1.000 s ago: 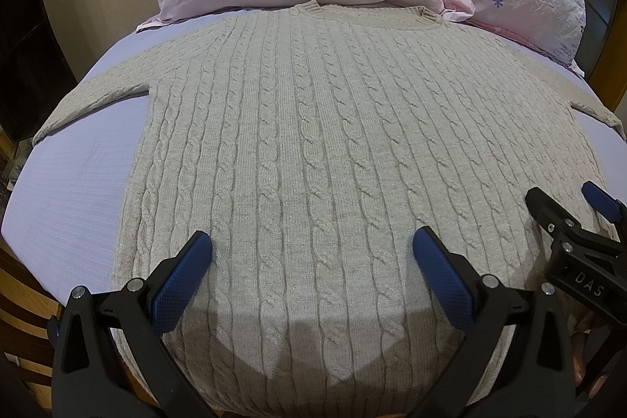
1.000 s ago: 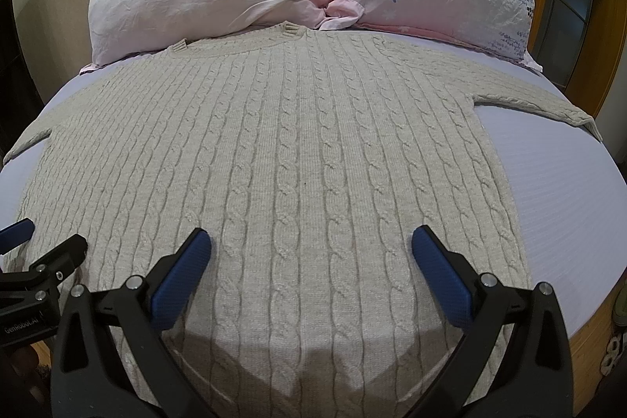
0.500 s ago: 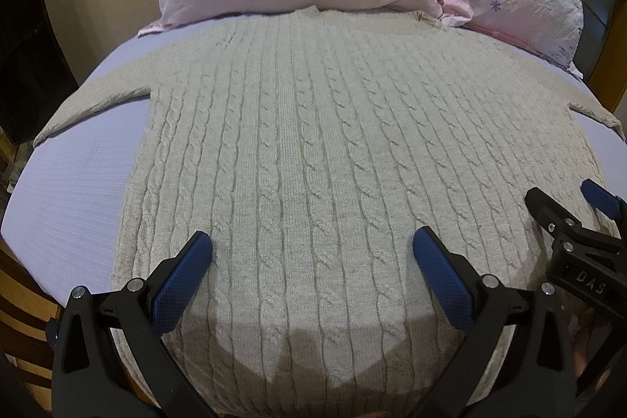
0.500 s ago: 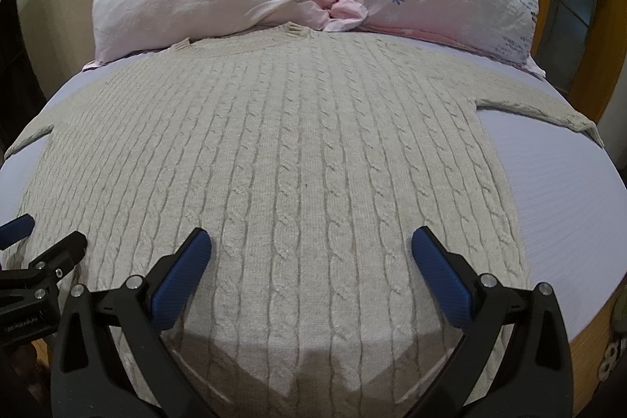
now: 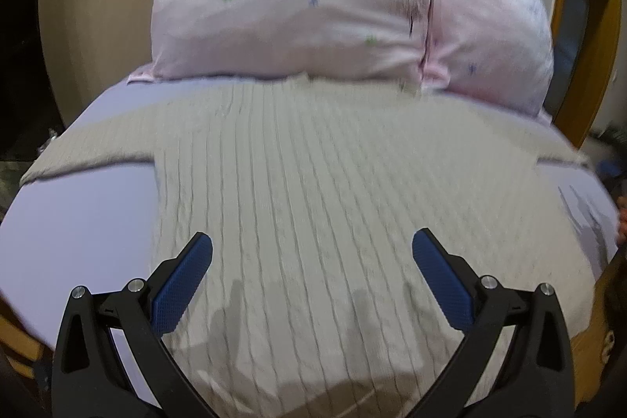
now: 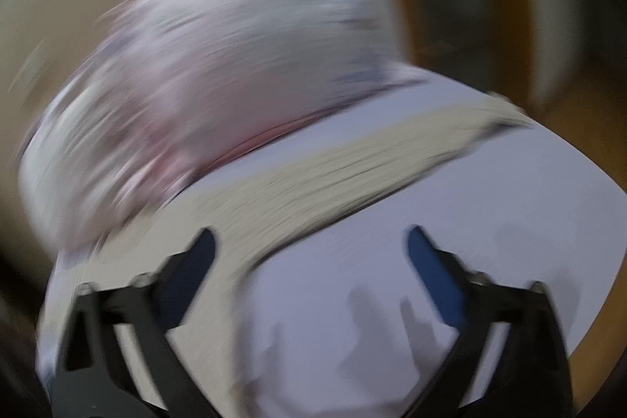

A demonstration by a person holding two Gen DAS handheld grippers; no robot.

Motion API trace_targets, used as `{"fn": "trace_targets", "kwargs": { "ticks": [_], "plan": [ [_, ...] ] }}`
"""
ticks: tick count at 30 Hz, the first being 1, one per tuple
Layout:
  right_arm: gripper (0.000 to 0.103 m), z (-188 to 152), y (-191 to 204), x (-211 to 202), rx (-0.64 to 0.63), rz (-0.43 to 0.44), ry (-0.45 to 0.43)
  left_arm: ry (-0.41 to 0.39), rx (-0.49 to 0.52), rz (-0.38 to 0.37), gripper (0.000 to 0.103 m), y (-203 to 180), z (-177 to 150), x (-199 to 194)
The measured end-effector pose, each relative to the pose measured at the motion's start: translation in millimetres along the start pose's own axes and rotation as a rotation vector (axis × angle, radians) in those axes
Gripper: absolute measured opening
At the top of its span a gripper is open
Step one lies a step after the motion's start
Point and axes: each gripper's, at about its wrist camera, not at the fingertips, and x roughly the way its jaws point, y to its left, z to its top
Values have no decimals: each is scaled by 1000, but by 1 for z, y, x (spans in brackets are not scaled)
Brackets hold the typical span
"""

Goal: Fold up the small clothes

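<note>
The cable-knit sweater [image 5: 313,190] lies spread flat, front up, across the lavender bedsheet [image 5: 78,222], its collar near the two pink pillows [image 5: 290,14]. My left gripper [image 5: 312,273] hangs over the lower body with jaws wide and empty; my right gripper [image 6: 311,257] is also spread wide, holding nothing, pointed toward the right sleeve [image 6: 352,167] in a blurred view. I judge the knit soft, thick and limp, likely to sag and stretch, so I'd pinch a sleeve cuff or hem corner. The pillows crowd the collar end; the bed edge is close.
</note>
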Motion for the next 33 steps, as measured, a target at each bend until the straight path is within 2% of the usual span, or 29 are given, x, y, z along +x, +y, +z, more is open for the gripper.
{"fn": "trace_targets", "kwargs": {
  "ticks": [2,6,10,11,12,13,14,16,18,20,22,23,25,27,29,31,33],
  "plan": [
    [58,30,-31,29,110,-59,29,-6,-19,-17,102,9,9,3],
    [58,69,-80,73,298,-150,46,-12,-81,-37,102,36,24,12],
    [54,84,-101,105,366,-174,54,-31,-181,-47,102,66,24,11],
    [48,85,-102,105,365,-183,32,-37,-210,-52,102,75,24,11],
    [25,89,-105,111,369,-182,38,-47,-259,-55,102,87,27,12],
    [11,90,-109,117,382,-164,52,-57,-290,-55,102,95,24,9],
    [10,90,-111,115,393,-154,45,-66,-325,-52,102,105,24,8],
    [9,92,-96,97,340,-142,-45,-87,-390,-39,102,126,25,3],
    [8,95,-53,71,178,-112,-143,-114,-426,-20,102,143,25,-3],
    [8,95,-5,51,43,-41,-194,-153,-457,26,102,162,24,-11],
    [8,81,63,24,-113,86,-229,-173,-477,95,102,180,26,-14],
    [8,68,106,8,-212,173,-236,-176,-481,114,102,185,27,-15],
    [8,35,165,-12,-347,310,-222,-187,-502,154,102,200,29,-15],
    [8,-13,234,-20,-510,463,-149,-200,-532,180,102,210,29,-15],
    [10,-66,286,-12,-650,564,-18,-208,-573,192,102,223,31,-13],
    [19,-132,331,12,-794,639,227,-209,-616,195,102,237,31,-9],
    [35,-166,341,20,-835,659,349,-197,-655,184,99,251,31,-2]
  ]
}}
